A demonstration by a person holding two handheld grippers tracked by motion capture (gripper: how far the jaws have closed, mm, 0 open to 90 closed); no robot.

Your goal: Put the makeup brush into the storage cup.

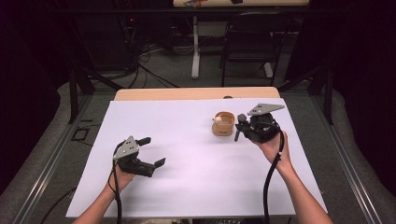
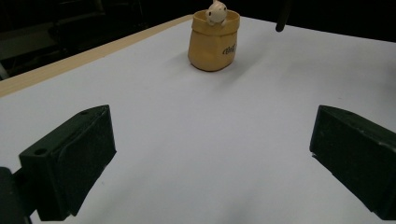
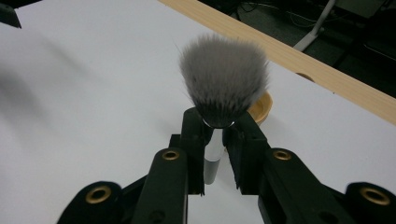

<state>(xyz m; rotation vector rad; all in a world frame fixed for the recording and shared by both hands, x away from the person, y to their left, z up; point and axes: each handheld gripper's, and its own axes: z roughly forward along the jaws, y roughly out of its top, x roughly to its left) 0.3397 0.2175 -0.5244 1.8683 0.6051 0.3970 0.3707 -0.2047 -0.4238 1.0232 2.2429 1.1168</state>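
Idle near the table's near left corner, the left gripper (image 1: 150, 152) hovers with jaws spread wide and empty. Toward the far right corner, the yellow pot (image 1: 223, 123) (a small figure peeks over its rim) stands just beside the right gripper (image 1: 239, 127), clamped on a makeup brush (image 3: 222, 86), bristles up. Carrying looks like the step in hand; next likely calls for lowering the brush handle-first into the pot.

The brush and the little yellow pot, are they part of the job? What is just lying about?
Part of the job:
- brush, clamped in the right gripper
- yellow pot beside it

Just about:
- left gripper, open and apart
- chair behind the table
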